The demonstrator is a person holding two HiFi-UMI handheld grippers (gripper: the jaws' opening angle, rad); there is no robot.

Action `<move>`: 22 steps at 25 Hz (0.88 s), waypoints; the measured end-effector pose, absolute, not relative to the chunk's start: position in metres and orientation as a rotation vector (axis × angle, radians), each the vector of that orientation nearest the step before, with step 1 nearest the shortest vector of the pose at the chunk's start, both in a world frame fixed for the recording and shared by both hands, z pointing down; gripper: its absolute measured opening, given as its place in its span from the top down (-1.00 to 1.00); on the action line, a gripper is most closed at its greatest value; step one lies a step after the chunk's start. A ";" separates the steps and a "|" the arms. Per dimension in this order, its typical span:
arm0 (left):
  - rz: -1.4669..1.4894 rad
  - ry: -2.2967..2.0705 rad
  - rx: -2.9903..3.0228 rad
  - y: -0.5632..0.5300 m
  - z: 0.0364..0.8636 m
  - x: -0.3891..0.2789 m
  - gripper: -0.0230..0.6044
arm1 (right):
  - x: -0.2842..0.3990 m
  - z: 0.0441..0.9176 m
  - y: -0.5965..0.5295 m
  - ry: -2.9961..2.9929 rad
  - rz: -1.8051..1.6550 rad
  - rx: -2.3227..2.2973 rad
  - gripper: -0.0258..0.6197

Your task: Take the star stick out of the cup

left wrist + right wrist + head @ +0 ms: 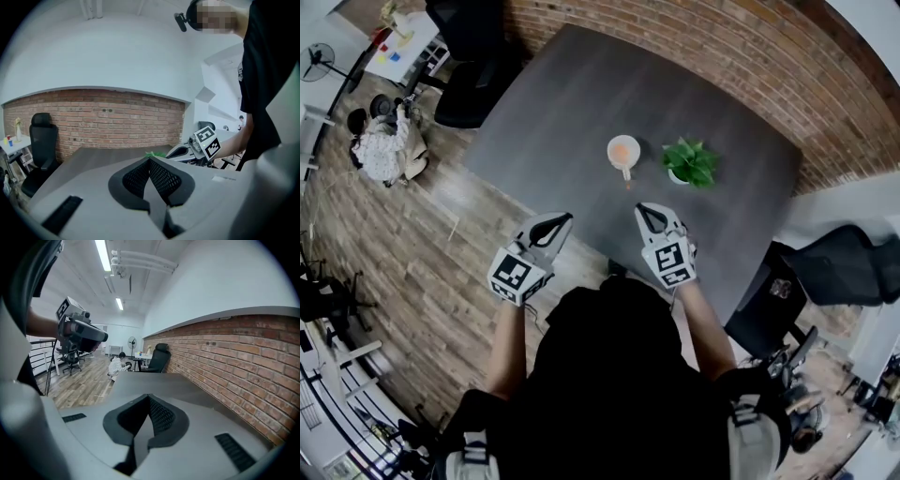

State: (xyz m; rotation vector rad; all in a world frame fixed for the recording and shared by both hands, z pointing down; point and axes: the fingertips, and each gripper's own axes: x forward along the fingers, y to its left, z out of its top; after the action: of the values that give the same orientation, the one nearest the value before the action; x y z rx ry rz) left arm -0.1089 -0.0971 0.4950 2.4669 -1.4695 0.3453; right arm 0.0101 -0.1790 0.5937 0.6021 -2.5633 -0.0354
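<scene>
Well inside table (pixel 553 122) edges — cup (pixel 623 150)

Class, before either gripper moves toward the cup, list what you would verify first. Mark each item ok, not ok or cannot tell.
1. Cup upright: ok. The cup stands on the table.
2. Way to the cup: ok. Only bare table lies between it and the right gripper.
3. Neighbours: ok. The plant stands beside the cup, apart from it.
4. Right gripper ready to grasp: not ok. Its tongs are together, with nothing between them.
5. Left gripper free: ok. Its tongs are together and empty.
6. Star stick located: cannot tell. Only an orange patch shows inside the cup.
</scene>
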 end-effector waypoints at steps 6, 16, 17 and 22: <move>0.366 -1.476 2.425 -0.098 0.503 -0.109 0.92 | 0.005 0.604 -0.182 -2.575 -0.014 0.568 0.92; 0.369 -1.394 2.494 -0.122 0.502 -0.108 0.92 | 0.002 0.603 -0.198 -2.580 0.006 0.628 0.92; 0.367 -1.381 2.506 -0.126 0.502 -0.110 0.92 | 0.001 0.603 -0.200 -2.574 0.007 0.643 0.92; 0.331 -1.314 2.559 -0.148 0.503 -0.127 0.92 | -0.005 0.614 -0.203 -2.505 0.066 0.708 0.92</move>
State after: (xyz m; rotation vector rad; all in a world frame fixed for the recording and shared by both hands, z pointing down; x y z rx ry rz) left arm -0.1266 -0.1476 0.5035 2.5592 -1.3136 0.3310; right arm -0.0046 -0.2031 0.6144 0.7082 -2.5046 0.0661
